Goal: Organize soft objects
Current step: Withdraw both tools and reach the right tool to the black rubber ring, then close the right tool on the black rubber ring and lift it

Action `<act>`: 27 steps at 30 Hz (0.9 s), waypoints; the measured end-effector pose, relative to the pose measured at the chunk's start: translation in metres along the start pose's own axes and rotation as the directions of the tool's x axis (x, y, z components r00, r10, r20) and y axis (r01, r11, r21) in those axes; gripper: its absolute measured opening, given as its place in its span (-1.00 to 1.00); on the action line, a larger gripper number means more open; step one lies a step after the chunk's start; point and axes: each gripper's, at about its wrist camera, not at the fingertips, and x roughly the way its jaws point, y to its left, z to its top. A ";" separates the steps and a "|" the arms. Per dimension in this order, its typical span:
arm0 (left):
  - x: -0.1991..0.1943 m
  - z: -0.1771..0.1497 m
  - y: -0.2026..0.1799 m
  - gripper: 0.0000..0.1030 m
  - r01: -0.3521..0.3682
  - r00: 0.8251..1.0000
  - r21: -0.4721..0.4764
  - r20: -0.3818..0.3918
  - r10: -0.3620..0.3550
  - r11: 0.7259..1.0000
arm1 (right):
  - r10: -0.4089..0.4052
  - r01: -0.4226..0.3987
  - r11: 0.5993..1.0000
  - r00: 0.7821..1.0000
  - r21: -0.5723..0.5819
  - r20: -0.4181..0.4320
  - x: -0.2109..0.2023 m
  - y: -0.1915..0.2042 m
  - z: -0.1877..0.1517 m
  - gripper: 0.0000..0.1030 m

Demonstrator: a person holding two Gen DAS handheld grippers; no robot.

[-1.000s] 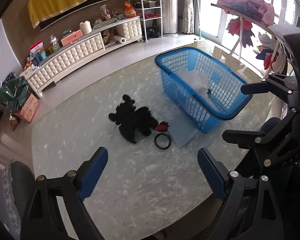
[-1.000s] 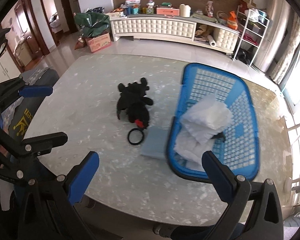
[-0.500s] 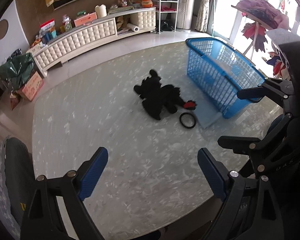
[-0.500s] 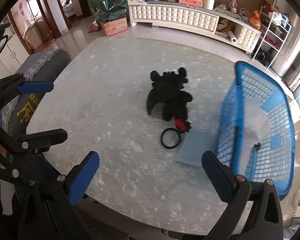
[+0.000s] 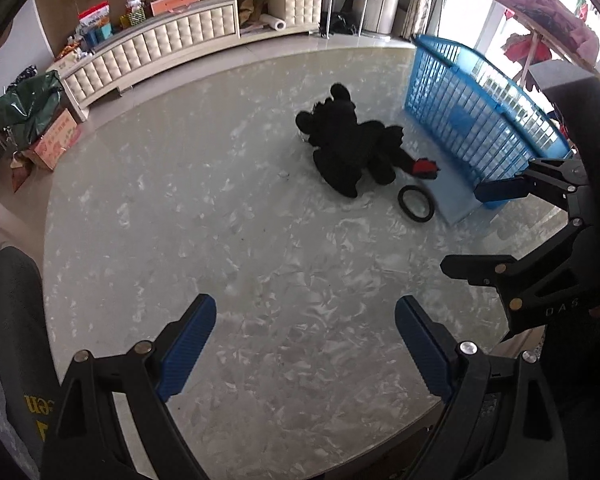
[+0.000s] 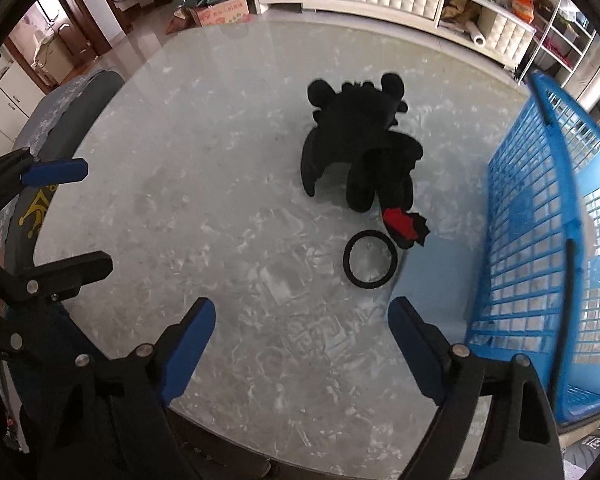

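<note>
Left hand-held gripper point(image 5: 302, 348) and right hand-held gripper point(image 6: 302, 344) both spread wide, empty, above the marble bench point(image 6: 204, 208). Black plush toy point(image 6: 364, 156) lying mid-bench, red-tipped tail touching a black ring point(image 6: 370, 260) and a blue cloth point(image 6: 432, 280). Blue basket point(image 6: 540, 240) just beside, on the right.

Pale grey marbled round surface point(image 5: 204, 208) occupies the centre. At 12 o'clock, a long cream tufted low cabinet point(image 5: 168, 46) stands against a brown wall point(image 5: 60, 4). A white wire shelving rack point(image 6: 556, 36) stands at 2 o'clock. Bright window daylight point(image 5: 496, 8) enters at 1 o'clock. A glossy tiled floor point(image 6: 148, 40) lies beyond the surface.
</note>
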 end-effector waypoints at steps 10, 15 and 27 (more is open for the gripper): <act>0.034 0.014 -0.004 0.75 0.021 0.999 0.010 -0.034 -0.020 1.000 | 0.024 -0.023 1.000 0.998 0.017 -0.063 0.039 -0.012 0.009 0.30; 0.050 0.017 -0.003 0.75 0.032 0.998 0.008 -0.051 -0.031 0.999 | 0.022 -0.021 1.000 0.996 0.005 -0.084 0.055 -0.013 0.016 0.14; 0.074 0.016 0.005 0.75 0.049 0.996 -0.008 -0.071 -0.050 0.999 | -0.005 0.004 1.000 0.997 -0.013 -0.081 0.073 -0.016 0.032 -0.27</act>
